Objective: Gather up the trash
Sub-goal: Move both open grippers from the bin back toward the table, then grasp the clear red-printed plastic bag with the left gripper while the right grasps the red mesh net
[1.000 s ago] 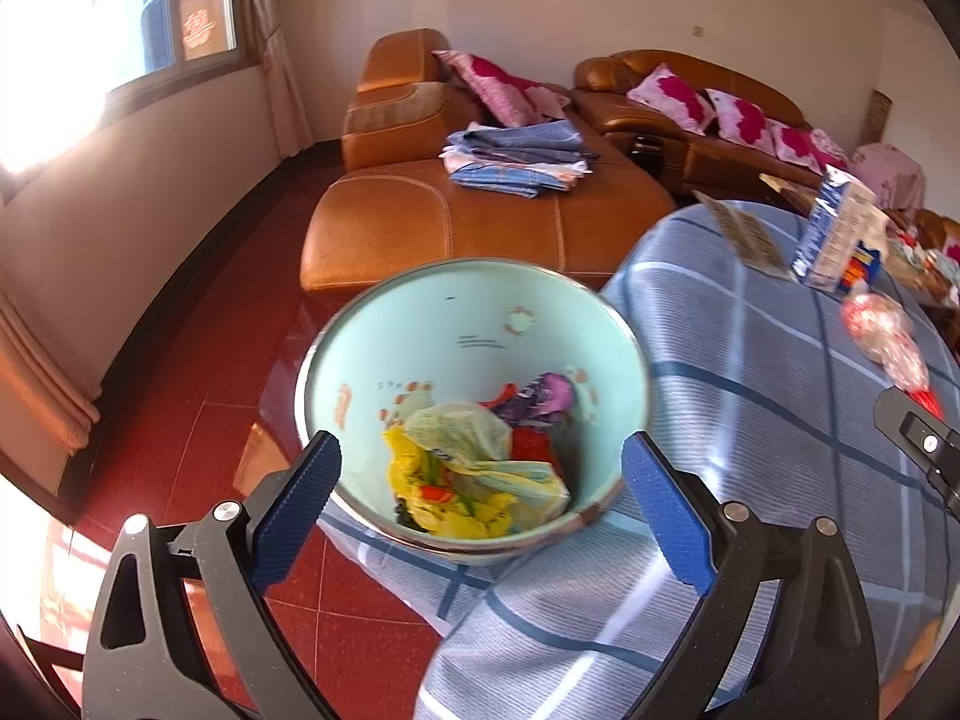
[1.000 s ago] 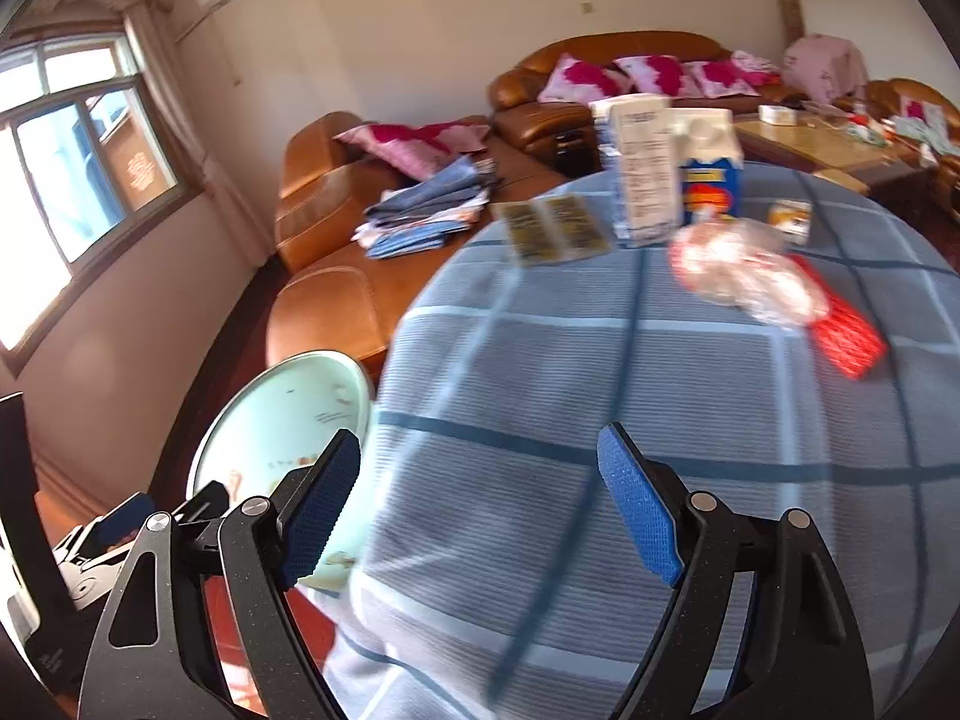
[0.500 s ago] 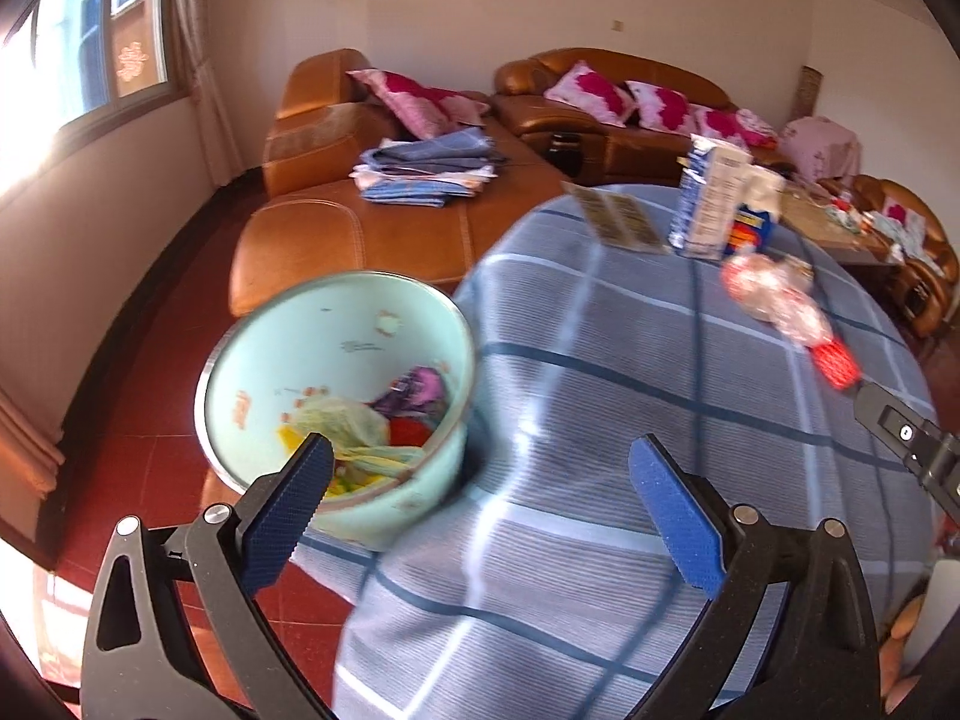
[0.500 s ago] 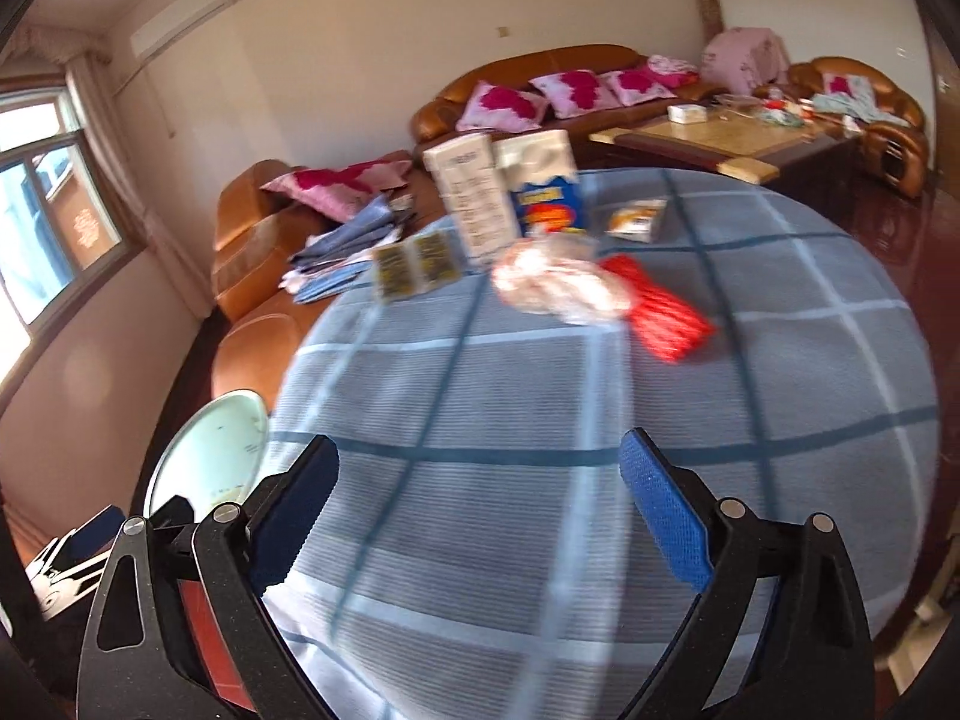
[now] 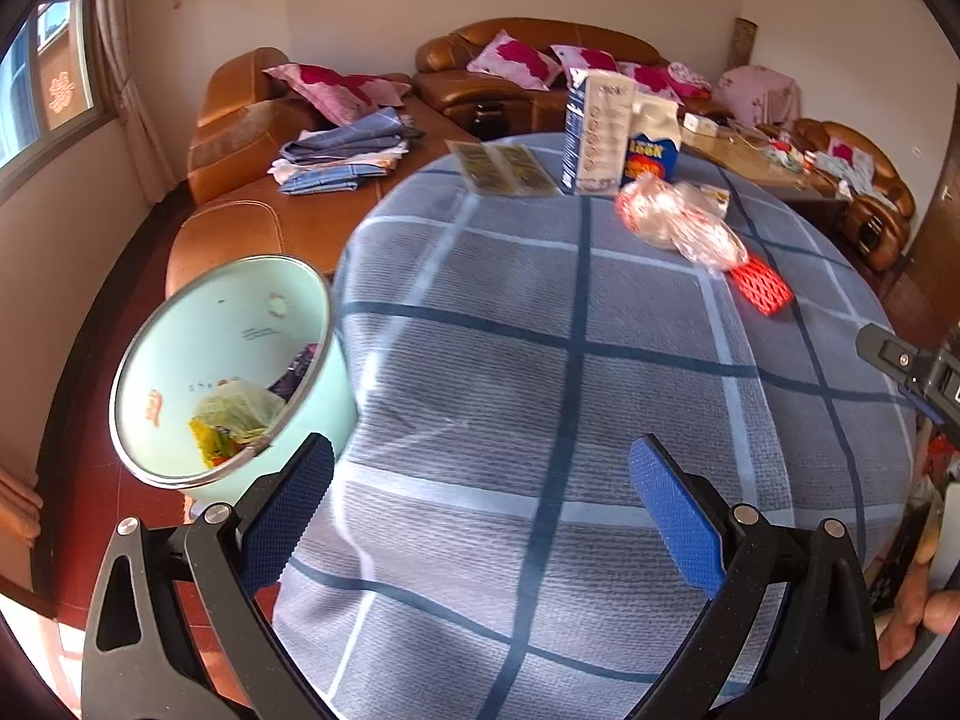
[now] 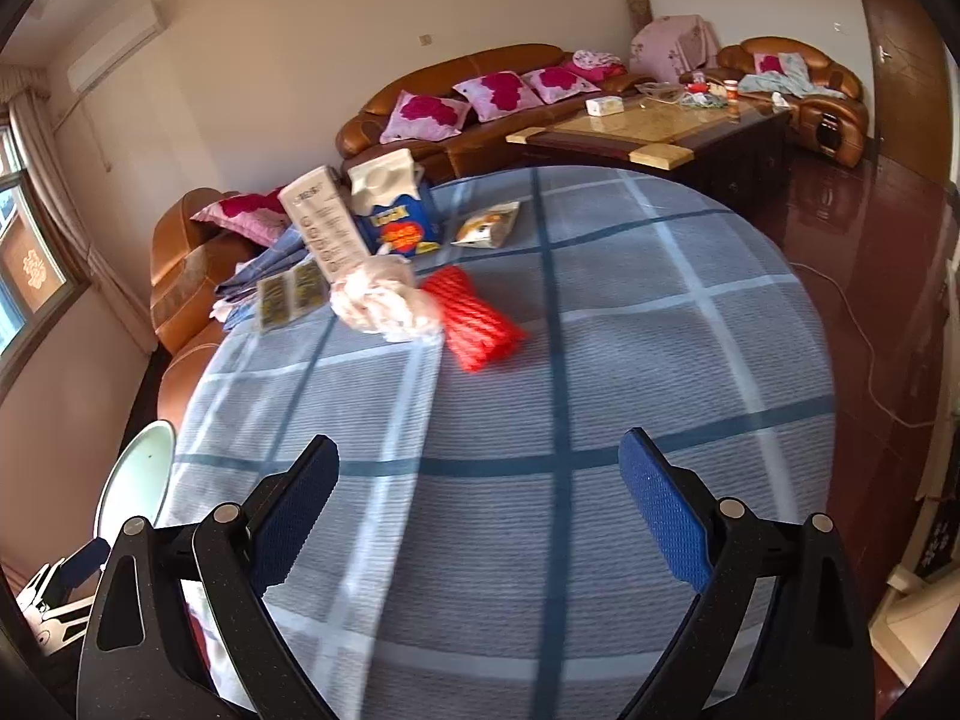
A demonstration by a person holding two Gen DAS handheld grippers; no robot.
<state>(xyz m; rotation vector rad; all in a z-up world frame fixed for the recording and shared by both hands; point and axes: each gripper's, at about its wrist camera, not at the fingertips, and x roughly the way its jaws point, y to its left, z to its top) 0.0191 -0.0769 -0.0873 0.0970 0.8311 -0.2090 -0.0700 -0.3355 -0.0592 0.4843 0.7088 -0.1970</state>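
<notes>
1. While I hold both tools over the checked blue cloth of the counter [image 6: 600, 360], my left tool [image 5: 480, 498] stands wide apart with nothing between its blue pads.
2. My right tool [image 6: 477, 495] is likewise spread wide and empty.
3. Trash lies toward the far side of the counter: a crumpled clear plastic bag [image 6: 384, 300] touching a red mesh sleeve [image 6: 477, 324].
4. Behind them stand a white carton [image 6: 327, 228] and a blue carton [image 6: 396, 216], with a small snack packet [image 6: 486, 225] just beside.
5. Beside the counter's left edge sits the pale green bin [image 5: 234, 360], already holding wrappers.
</notes>
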